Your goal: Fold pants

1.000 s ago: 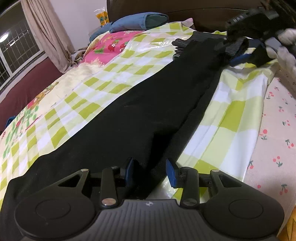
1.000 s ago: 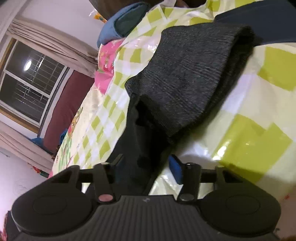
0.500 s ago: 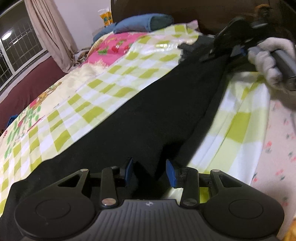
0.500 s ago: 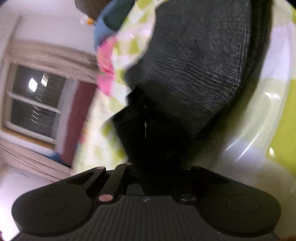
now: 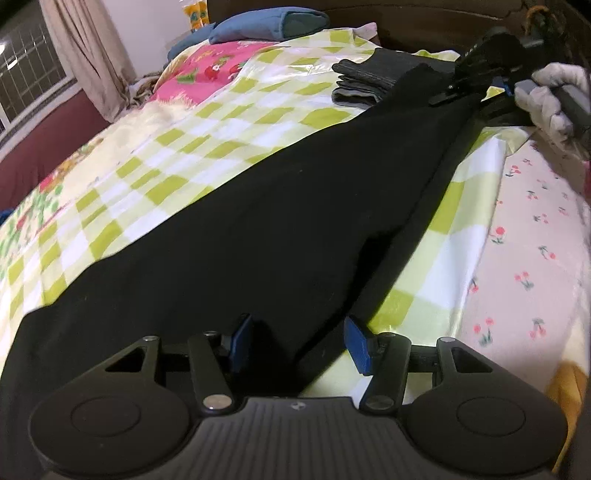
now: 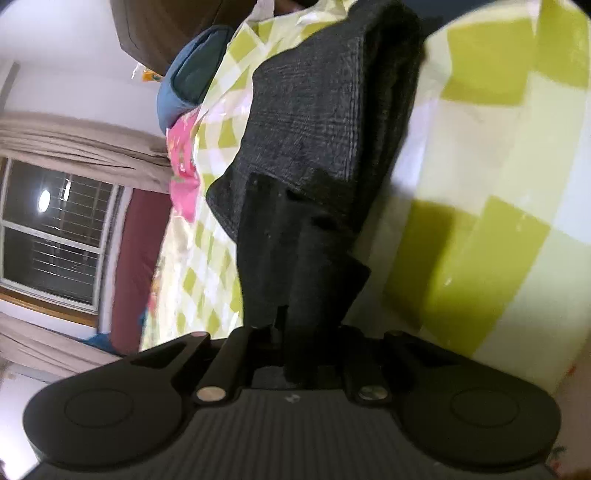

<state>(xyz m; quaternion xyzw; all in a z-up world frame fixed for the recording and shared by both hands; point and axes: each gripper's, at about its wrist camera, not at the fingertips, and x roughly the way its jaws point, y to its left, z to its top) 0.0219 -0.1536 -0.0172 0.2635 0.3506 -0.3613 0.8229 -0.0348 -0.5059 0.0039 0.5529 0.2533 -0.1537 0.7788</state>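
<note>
**Black pants stretched along a bed, one end pinched, the other being let go**

A pair of black pants [image 5: 258, 236] lies lengthwise on a bed covered with a green-and-white checked sheet [image 5: 207, 147]. The fabric runs from directly under the left gripper [image 5: 297, 343] away to the far end, where the right gripper [image 5: 476, 70] meets it, carried by a gloved hand [image 5: 546, 92].

The left gripper's blue pads [image 5: 356, 345] stand apart and its jaws are opening. The near end of the pants lies between and beneath them, not pressed by either pad (a release, it seems, to leave this end flat on the sheet).

In the right wrist view, the right gripper [image 6: 291, 343] has its jaws nearly together on a bunched fold of the black fabric [image 6: 303, 266], which rises straight out from between them. The jaws are easing apart slightly, though the cloth looks pinched. That grip probably serves to carry this end over toward the other for a fold.

Just beyond the pinched fabric sits a folded dark grey garment [image 6: 321, 122], touching the pants. A blue pillow [image 5: 266, 26] lies far ahead near the headboard.
</note>
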